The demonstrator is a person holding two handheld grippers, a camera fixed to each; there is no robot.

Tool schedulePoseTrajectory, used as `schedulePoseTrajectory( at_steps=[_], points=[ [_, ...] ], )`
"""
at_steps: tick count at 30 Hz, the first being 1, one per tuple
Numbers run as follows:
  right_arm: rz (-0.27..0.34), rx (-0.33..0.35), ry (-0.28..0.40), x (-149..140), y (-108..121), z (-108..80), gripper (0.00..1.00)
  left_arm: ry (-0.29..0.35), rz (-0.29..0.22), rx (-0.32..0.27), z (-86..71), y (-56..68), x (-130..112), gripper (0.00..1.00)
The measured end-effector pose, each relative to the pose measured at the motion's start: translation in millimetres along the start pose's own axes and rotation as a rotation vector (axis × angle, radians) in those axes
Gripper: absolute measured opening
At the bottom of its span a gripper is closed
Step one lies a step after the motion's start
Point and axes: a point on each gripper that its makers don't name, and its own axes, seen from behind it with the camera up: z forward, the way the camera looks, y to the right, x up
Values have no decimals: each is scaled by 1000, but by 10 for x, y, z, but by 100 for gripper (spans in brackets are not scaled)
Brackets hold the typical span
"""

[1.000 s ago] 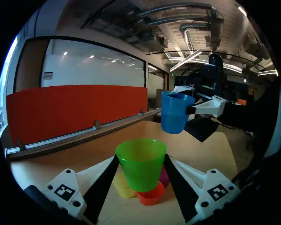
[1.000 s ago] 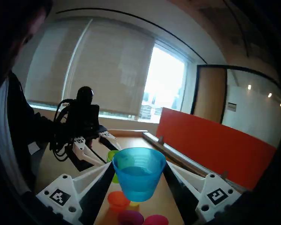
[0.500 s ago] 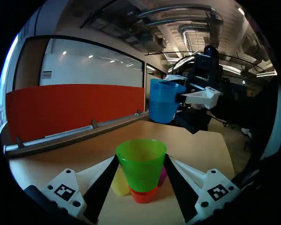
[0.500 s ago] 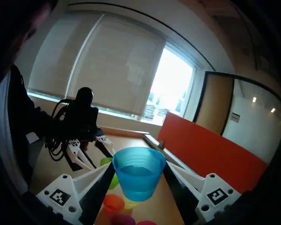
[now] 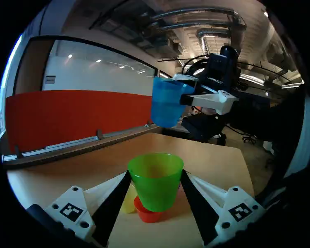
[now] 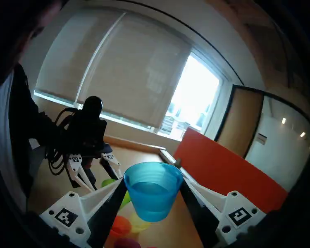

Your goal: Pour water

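A: Left gripper (image 5: 155,177)?
B: Both fingers press the sides of the green cup (image 5: 156,184). The cup is upright and held above the table (image 5: 215,159). Below it, between the fingers, an orange cup (image 5: 146,215) and a yellow cup (image 5: 129,203) stand on the table, touching.
A: Right gripper (image 6: 153,184)?
B: Clamped on the blue cup (image 6: 153,196), a finger on each side. There is water inside, level well below the rim.
A: Blue cup relative to the left gripper?
B: Ahead and higher than the green cup, well apart, leaning slightly. Red panel (image 5: 72,113) off to the left.
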Motion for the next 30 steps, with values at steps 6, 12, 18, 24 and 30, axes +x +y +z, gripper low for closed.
schedulePoseTrajectory(
  at_steps=[6,12,18,24,30],
  points=[
    [-42,3,7,48,9,40,91,11,13,12,-10,4,19,86],
    [-85,7,7,81,17,87,91,24,37,25,-27,1,24,86],
    [-118,12,6,134,34,137,91,31,58,29,-40,19,59,86],
    [-153,12,3,168,74,195,91,37,70,30,-63,36,88,86],
    [-194,11,-2,212,112,245,91,37,78,32,-90,60,86,86]
  ],
)
